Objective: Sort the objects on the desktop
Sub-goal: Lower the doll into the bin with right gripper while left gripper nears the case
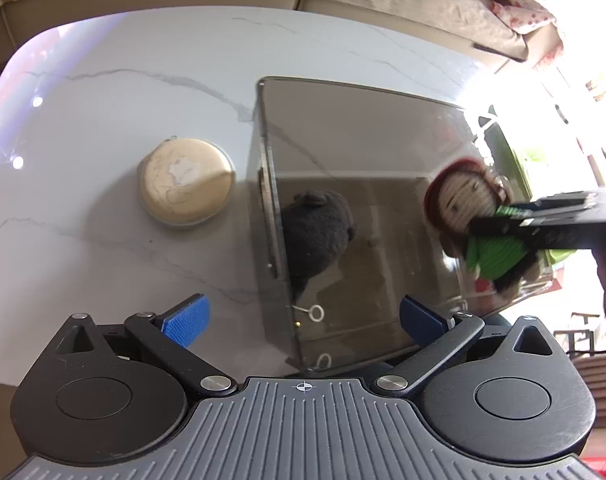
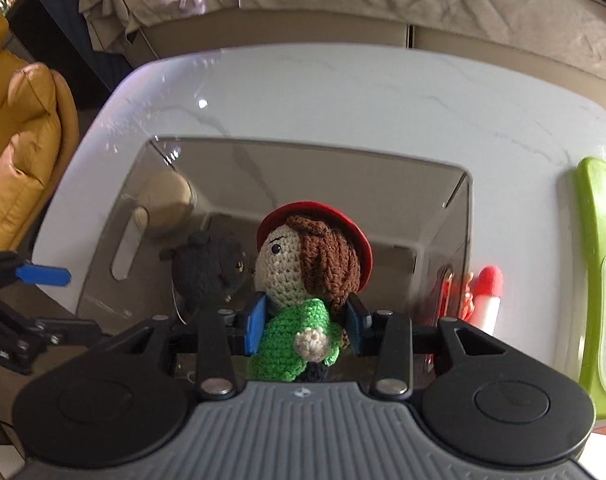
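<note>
Right-wrist view: right tongs (image 2: 303, 326) clamp a crocheted doll in green jumper and red hat (image 2: 303, 280) above the smoked clear plastic box (image 2: 459, 216) holding a black knitted toy (image 2: 209, 276), while left tongs (image 1: 303, 316) gape and a round beige pouch (image 1: 187, 181) waits on the marble bench (image 1: 103, 100).

Your right gripper (image 2: 303, 330) covers the crocheted doll's (image 2: 299, 316) sides, and its legs are hidden behind the gripper body. The black plush toy (image 2: 209, 276) is dimmed by the smoked acrylic box (image 2: 303, 168), its lower part hidden. The green tray (image 2: 599, 280) is cut off at right. The red-and-white object (image 2: 489, 296) beside the box is too blurred to identify.
</note>
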`<state>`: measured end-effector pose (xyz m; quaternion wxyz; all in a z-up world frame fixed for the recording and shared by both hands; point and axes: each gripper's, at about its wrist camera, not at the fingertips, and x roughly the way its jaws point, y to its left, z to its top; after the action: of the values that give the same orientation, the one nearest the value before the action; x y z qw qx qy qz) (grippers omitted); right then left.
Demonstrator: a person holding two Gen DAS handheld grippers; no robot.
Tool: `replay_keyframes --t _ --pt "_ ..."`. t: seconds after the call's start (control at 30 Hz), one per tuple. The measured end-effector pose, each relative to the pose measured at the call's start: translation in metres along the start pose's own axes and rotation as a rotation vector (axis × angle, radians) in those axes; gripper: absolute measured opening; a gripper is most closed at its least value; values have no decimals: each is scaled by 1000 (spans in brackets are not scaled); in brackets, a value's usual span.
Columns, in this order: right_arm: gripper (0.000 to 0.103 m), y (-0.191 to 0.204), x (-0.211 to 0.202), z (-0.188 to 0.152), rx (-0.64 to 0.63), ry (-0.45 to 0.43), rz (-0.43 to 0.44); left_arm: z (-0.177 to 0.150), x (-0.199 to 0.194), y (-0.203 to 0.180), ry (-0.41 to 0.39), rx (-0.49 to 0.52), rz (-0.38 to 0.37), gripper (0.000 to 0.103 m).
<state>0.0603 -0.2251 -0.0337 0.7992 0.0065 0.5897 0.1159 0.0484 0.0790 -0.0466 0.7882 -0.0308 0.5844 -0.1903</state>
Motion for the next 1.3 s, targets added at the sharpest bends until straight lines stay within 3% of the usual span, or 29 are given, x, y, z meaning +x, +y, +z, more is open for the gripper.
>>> replay_keyframes --t 0.23,0.43,0.53,0.7,0.87,1.0,1.1,1.2,1.3 --pt "44 33 52 -12 -39 121 -79 -5 7 29 3 -50 -32 103" --pt "45 43 73 -9 -44 182 -109 -9 13 56 9 -91 -20 103" --pt "46 48 79 -9 -49 206 -123 -9 16 64 14 -118 -55 103" --pt "61 52 79 -9 -14 241 -107 -4 12 69 -17 -129 -71 103" --pt "68 56 67 -6 -25 209 -101 13 -5 96 -105 -277 -181 103" --pt "68 52 61 -3 -2 188 -86 28 0 121 -174 -349 -56 103" --pt "69 49 54 -2 9 181 -73 36 27 144 -152 -431 7 103" --pt "72 47 47 1 10 172 -65 41 61 165 -102 -549 -77 103" --pt "73 44 40 3 15 166 -61 45 87 175 -124 -604 -165 103"
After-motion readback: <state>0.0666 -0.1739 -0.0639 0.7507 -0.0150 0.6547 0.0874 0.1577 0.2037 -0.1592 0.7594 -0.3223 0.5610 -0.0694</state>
